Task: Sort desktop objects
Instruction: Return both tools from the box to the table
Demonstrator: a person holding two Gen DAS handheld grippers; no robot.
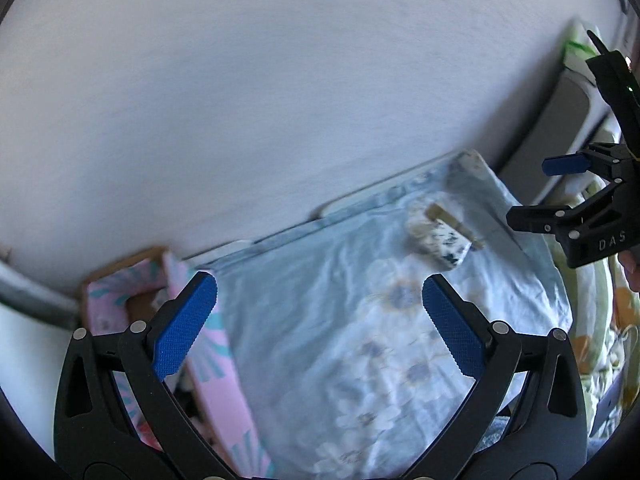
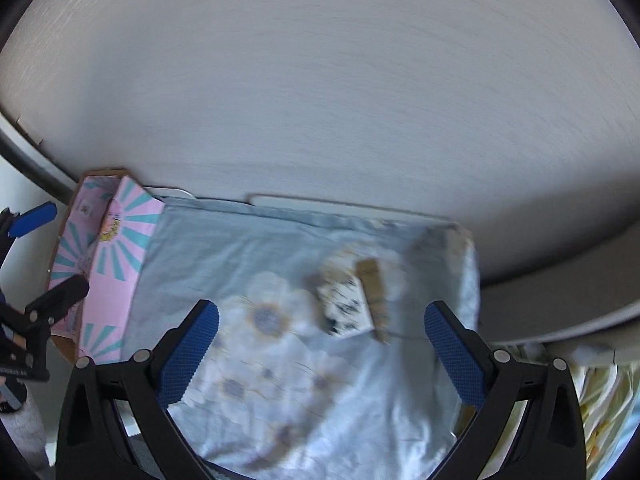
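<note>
Right wrist view: right gripper and left gripper are held wide, empty (approach presumed) above the clothespin-clipped card.

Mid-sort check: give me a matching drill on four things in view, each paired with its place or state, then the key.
1. pale blue floral cloth
2. pink box with teal rays
3. small white block with dark speckles
4. left tongs

A. open, holding nothing
B. lying on the cloth beside a tan wooden clip
C. spread over the desktop
D. at the cloth's left edge

Pairs: 1-C, 2-D, 3-B, 4-A
</note>
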